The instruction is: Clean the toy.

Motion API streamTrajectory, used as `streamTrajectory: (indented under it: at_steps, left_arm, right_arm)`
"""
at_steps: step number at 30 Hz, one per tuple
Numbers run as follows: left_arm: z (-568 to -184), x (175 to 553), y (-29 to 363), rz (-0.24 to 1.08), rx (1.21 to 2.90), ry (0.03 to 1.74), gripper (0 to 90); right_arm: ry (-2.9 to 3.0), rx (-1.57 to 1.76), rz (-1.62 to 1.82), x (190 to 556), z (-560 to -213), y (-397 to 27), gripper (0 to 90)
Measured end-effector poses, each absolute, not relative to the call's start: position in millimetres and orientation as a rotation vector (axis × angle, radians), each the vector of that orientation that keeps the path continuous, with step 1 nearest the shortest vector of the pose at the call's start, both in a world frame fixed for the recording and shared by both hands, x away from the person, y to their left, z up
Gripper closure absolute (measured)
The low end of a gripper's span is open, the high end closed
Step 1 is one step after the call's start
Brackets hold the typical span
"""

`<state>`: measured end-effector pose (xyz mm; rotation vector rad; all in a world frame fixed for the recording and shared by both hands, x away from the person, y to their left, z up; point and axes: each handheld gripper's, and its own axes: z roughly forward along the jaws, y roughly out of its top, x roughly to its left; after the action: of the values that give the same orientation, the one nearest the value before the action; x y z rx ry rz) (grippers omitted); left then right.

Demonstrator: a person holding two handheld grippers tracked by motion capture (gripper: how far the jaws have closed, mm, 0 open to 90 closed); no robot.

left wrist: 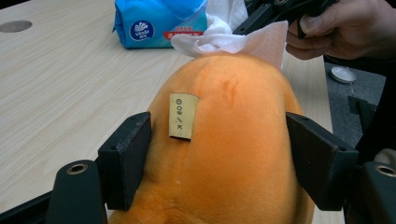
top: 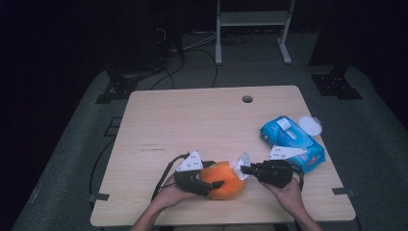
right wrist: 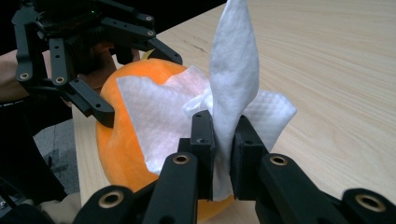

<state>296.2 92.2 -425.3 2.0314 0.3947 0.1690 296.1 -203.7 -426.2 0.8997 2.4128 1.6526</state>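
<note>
Orange plush toy (top: 222, 180) sits on the table (top: 192, 125) near the front edge, between both hands. Left gripper (top: 211, 184) has its jaws clamped on the toy's sides, pads pressing into the plush; a small tan label (left wrist: 182, 116) faces its camera. Right gripper (top: 244, 169) has jaws nearly together, pinching a white wipe (right wrist: 224, 93) that's draped against the toy's far side. Blue wipes pack (top: 292, 142) lies on the table just right of the right hand, flap up, round white lid (top: 310, 126) beside it.
</note>
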Motion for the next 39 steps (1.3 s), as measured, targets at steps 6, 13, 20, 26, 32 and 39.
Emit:
streamTrajectory:
  at_steps: [6,13,20,26,32,39]
  left_arm:
    - [-424,293,76,0.208,2.053,0.366,26.7]
    - [-425,294,84,0.185,2.040,0.378,27.5]
    - [-427,297,93,0.152,2.030,0.384,27.0]
    - [-425,296,85,0.165,2.033,0.388,26.4]
    - [-423,291,71,0.212,2.062,0.363,24.4]
    - [-419,297,84,0.168,2.021,0.391,10.2]
  right_arm:
    - [2.400,0.785,1.704,292,-411,-185,80.6]
    - [2.420,0.824,1.657,296,-419,-195,80.7]
    - [2.431,0.920,1.677,300,-432,-209,80.6]
    - [2.419,0.889,1.677,297,-424,-202,80.7]
    - [2.417,0.744,1.683,288,-409,-179,80.6]
    - [2.428,0.773,1.684,292,-415,-188,80.7]
